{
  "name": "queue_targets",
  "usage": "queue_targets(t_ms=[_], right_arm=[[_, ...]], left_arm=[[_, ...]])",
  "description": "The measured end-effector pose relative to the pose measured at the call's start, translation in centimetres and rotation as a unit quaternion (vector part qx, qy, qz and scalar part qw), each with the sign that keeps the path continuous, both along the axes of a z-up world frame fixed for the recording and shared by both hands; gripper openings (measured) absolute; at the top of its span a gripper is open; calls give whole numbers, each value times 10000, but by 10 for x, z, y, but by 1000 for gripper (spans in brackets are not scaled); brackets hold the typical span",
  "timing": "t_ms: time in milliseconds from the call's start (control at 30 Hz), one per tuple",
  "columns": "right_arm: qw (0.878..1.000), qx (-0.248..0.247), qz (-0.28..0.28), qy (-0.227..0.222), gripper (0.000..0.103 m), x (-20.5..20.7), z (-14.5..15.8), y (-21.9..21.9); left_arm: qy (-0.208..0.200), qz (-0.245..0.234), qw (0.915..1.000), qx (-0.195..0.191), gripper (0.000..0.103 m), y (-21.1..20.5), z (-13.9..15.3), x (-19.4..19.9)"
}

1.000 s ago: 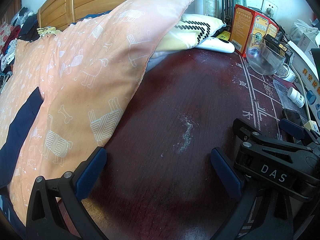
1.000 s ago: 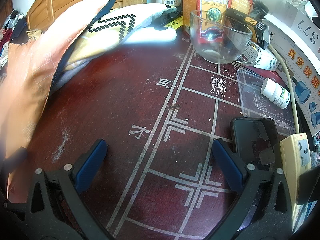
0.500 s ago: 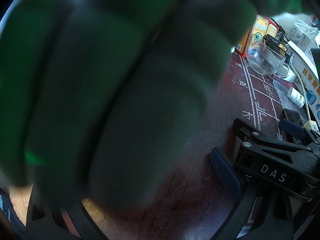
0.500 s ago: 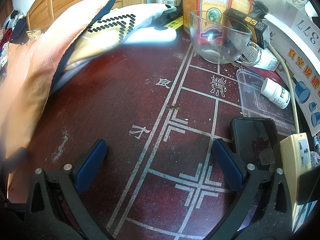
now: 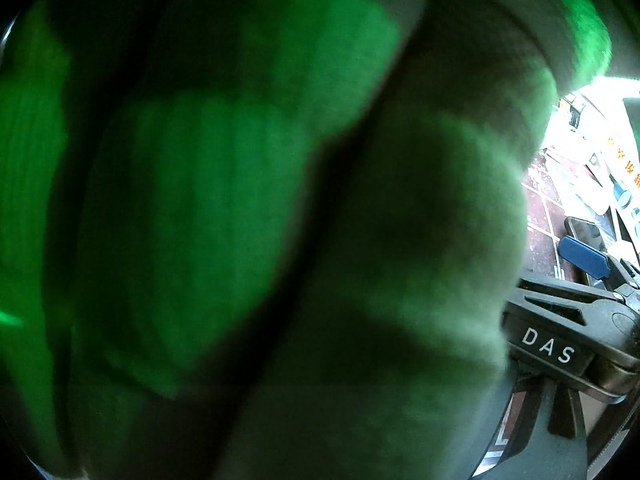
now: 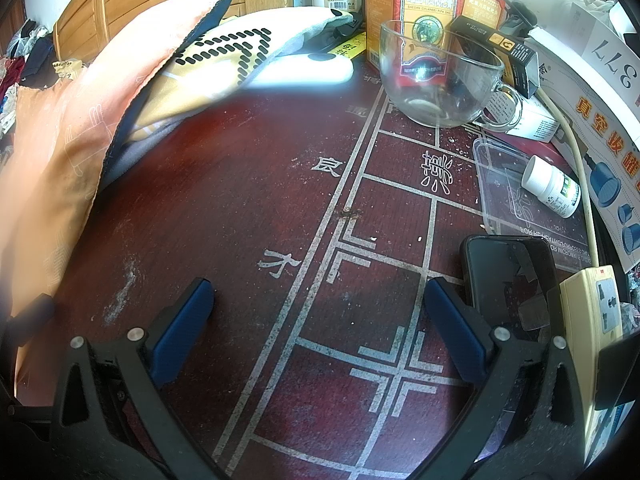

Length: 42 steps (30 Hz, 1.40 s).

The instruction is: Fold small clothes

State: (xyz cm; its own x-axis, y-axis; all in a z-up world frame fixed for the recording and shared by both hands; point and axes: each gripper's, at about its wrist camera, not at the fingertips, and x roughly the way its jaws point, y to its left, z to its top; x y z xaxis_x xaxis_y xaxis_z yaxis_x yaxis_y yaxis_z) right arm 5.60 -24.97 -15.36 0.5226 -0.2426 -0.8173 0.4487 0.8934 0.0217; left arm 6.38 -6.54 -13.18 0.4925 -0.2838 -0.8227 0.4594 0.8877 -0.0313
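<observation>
A green knitted garment (image 5: pixel 248 216) smothers the left wrist camera, hiding the left gripper's jaws so their state cannot be told, while the right gripper (image 6: pixel 316 320) rests wide open and empty on the chessboard-marked table (image 6: pixel 240 208); blind, it could snag.

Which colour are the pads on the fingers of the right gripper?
Blue pads on black fingers, clearest in the right wrist view.

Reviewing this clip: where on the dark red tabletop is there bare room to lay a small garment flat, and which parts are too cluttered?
Free: the tabletop between the peach pillow and the glass cup, ahead of the right tool. Crowded: the right edge with phone, pill bottle and power strip.
</observation>
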Motion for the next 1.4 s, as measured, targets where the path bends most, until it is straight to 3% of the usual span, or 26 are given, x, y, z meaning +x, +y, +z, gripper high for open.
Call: queue_targets(t_ms=[1400], right_arm=[[10000, 7, -13, -3, 103, 0, 0, 0]], left_arm=[[-59, 11, 10000, -19, 103, -1, 4, -3]])
